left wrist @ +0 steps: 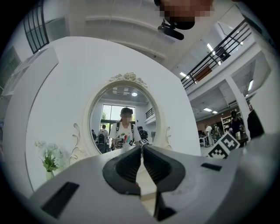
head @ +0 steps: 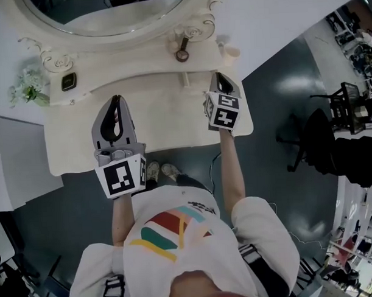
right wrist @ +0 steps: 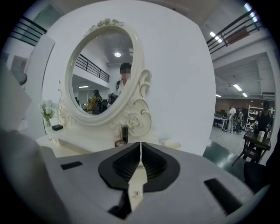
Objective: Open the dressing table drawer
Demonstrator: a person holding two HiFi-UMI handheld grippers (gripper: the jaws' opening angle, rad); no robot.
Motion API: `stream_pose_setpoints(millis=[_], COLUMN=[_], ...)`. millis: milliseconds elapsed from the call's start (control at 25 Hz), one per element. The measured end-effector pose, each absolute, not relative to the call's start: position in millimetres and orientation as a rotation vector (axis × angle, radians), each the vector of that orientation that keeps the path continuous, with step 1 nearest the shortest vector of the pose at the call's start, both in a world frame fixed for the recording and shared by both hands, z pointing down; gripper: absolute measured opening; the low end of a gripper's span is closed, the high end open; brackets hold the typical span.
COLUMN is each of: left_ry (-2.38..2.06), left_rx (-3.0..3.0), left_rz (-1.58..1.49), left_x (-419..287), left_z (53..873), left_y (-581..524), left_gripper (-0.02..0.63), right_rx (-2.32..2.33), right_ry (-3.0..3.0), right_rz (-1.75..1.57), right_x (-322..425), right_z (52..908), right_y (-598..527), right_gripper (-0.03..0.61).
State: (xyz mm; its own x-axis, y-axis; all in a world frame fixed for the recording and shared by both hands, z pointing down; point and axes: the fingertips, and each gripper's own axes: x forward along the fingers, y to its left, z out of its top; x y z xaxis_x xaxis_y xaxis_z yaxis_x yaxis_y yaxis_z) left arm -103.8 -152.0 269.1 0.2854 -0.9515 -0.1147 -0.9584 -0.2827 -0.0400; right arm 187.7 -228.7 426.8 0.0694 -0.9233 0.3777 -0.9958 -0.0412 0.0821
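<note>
— Which way is the drawer from the grippers?
— Its front doesn't show. I'd guess it's under the counter's near edge at lower middle, running left-right below both. The left gripper looks nearer than the right gripper. Both are closed, empty.
— Obstacles?
— Flowers, dark box and bottle sit back by the mirror.

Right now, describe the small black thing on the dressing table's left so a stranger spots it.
Start at the cream dressing table and its oval mirror. On the raised shelf under the mirror, go to the left end, next to the white flowers. There lies a small black rectangular box, flat, unlike the upright dark bottle at the mirror's right foot.
</note>
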Motion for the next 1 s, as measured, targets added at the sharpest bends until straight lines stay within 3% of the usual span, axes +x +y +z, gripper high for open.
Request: stream_pose_setpoints(millis=[440,720,1000], left_ry=[1.811,1.745,1.757], left_rx=[-2.407,-2.44,-2.445], left_rz=[0.139,0.085,0.052], left_x=[-114,-107,-116], left_z=[244,250,257], left_y=[-151,-136,-130], left_gripper=[0.017,0.017,0.017], right_rx=[2.144,2.11,2.022], right_ry=[-2.277,-2.399,-2.463], right_rz=[-0.109,-0.269,-0.23], right_x=[96,37,7], right_z=[265,250,265], right_y=[-187,-138,-119], right_gripper=[0.002,0.002,0.0])
